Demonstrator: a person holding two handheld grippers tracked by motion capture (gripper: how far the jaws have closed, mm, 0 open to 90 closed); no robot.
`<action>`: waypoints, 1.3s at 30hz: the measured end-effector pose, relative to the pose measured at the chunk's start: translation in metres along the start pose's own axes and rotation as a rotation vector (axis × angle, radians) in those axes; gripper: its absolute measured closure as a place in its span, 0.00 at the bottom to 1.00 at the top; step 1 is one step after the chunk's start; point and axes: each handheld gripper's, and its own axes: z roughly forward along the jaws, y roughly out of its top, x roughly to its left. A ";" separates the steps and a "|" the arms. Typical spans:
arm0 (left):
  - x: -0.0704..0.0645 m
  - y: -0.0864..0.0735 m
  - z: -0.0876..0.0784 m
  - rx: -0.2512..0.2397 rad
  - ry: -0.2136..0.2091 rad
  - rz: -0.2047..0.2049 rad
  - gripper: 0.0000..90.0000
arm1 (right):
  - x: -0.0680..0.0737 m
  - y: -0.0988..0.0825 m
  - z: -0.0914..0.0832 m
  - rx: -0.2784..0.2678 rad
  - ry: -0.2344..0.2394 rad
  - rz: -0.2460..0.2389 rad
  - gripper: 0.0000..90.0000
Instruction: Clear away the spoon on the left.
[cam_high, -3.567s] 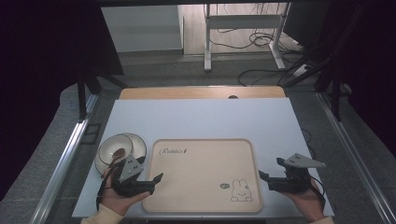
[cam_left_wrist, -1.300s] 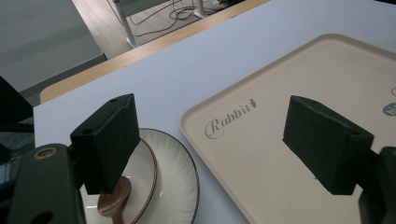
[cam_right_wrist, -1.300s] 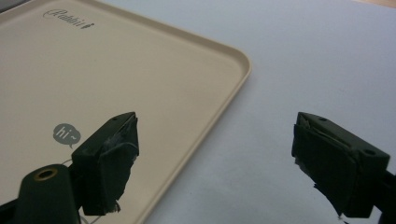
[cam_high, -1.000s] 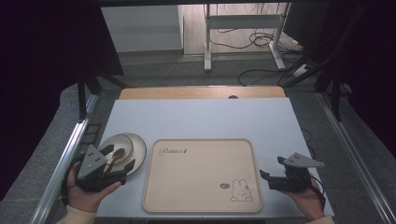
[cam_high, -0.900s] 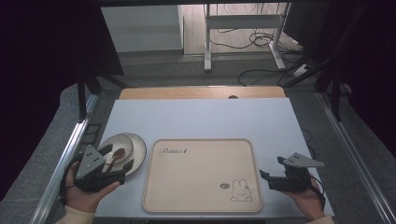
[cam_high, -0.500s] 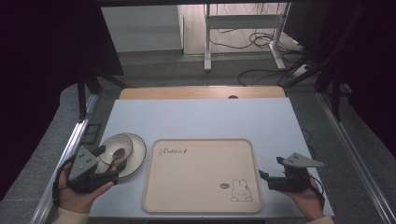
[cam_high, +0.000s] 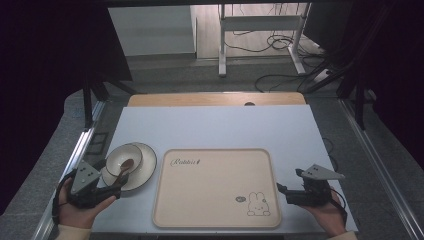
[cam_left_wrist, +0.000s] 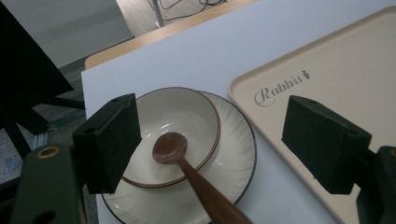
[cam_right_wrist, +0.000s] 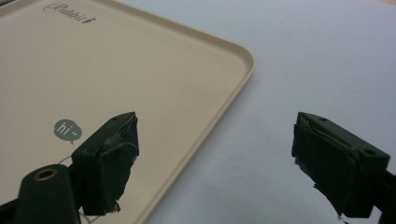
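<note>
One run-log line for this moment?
left tongs: open, at spoon in bowl | right tongs: open, beside tray

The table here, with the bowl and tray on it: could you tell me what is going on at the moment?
A person holds a gripper in each hand. The left gripper, jaws open, hovers at the wooden spoon, whose head rests in the bowl stacked on a plate beside the beige tray. Nothing is gripped yet. The right gripper waits open over the tray's right edge, above the white table.
</note>
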 end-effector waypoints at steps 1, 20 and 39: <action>0.001 -0.002 0.000 -0.004 0.009 -0.005 0.22 | 0.000 0.000 0.000 0.000 0.000 0.000 0.17; 0.001 -0.023 0.005 0.047 0.018 0.007 0.23 | 0.001 0.000 0.000 0.000 0.002 -0.004 0.17; 0.003 -0.036 0.005 0.082 0.005 0.006 0.25 | 0.002 0.001 0.001 0.004 0.002 -0.006 0.17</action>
